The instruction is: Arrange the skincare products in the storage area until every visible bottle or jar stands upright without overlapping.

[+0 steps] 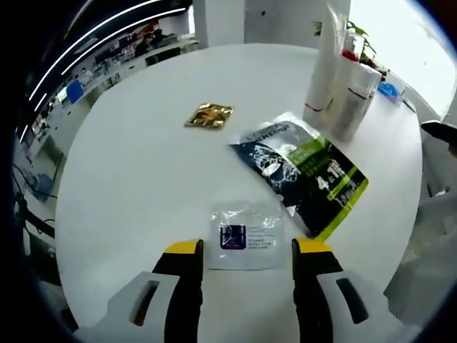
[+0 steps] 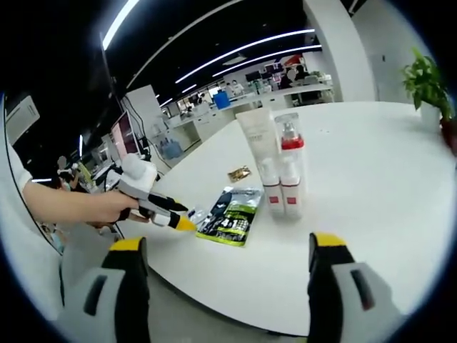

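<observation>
White round desk (image 1: pixel 128 179). Left gripper (image 1: pixel 246 251): fingers spread, empty, straddling a clear sachet (image 1: pixel 246 234), print illegible. Beyond right finger: dark-green sachet (image 1: pixel 303 171), large "4" readable. Farther: gold packet (image 1: pixel 209 115); upright bottles (image 1: pixel 341 71), possibly touching. Right gripper (image 2: pixel 228 246): fingers spread, empty.

The print on the clear sachet (image 1: pixel 247 234) is too small to read. The white tube (image 1: pixel 323 61) hides part of the bottles (image 1: pixel 355 89) behind it, and its top is cut off.
</observation>
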Action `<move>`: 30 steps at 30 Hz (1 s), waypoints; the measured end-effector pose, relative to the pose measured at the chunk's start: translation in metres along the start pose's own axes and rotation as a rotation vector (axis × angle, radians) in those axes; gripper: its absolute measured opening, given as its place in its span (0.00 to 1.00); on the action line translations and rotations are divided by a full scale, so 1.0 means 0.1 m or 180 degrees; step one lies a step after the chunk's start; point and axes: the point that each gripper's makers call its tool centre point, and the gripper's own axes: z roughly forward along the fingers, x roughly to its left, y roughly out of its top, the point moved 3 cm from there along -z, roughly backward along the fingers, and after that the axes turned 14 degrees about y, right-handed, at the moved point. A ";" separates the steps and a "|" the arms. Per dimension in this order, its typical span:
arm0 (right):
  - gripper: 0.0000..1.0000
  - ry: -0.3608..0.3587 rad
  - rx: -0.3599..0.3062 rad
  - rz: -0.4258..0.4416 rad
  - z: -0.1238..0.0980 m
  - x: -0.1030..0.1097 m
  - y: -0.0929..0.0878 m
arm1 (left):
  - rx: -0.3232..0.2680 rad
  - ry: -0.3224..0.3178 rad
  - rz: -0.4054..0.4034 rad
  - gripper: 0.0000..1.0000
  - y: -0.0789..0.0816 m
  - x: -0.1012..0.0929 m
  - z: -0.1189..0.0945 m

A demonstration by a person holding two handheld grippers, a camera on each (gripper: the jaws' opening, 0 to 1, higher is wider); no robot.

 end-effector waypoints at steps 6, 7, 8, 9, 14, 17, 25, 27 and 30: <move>0.93 0.0001 0.0007 -0.0002 0.00 0.00 0.00 | 0.0047 0.0051 -0.0072 0.38 0.00 0.03 0.00; 0.93 0.0001 0.0006 0.0001 0.00 0.00 0.00 | 0.0051 0.0055 -0.0058 0.38 0.00 0.03 0.01; 0.93 -0.0002 0.0003 0.0004 0.00 0.00 0.00 | 0.0062 0.0065 -0.0043 0.38 0.01 0.03 0.01; 0.93 -0.0005 0.0004 0.0004 0.00 0.00 0.00 | 0.0077 0.0071 -0.0055 0.38 0.01 0.03 0.00; 0.93 -0.0019 -0.0003 0.0003 -0.01 -0.01 0.00 | 0.0172 0.0179 -0.0287 0.38 0.00 0.07 -0.01; 0.93 -0.0027 -0.0012 0.0005 -0.01 -0.01 0.00 | 0.0219 0.0267 -0.0385 0.38 -0.02 0.11 -0.04; 0.92 -0.0025 -0.0010 -0.0002 -0.01 -0.01 0.00 | 0.0304 0.0330 -0.1165 0.38 -0.02 0.14 -0.13; 0.92 -0.0028 -0.0016 -0.0001 -0.01 -0.02 0.01 | 0.0322 0.0314 -0.1387 0.38 -0.02 0.13 -0.14; 0.92 -0.0031 -0.0023 0.0000 -0.01 -0.02 0.01 | 0.0323 0.0343 -0.1544 0.38 0.00 0.14 -0.15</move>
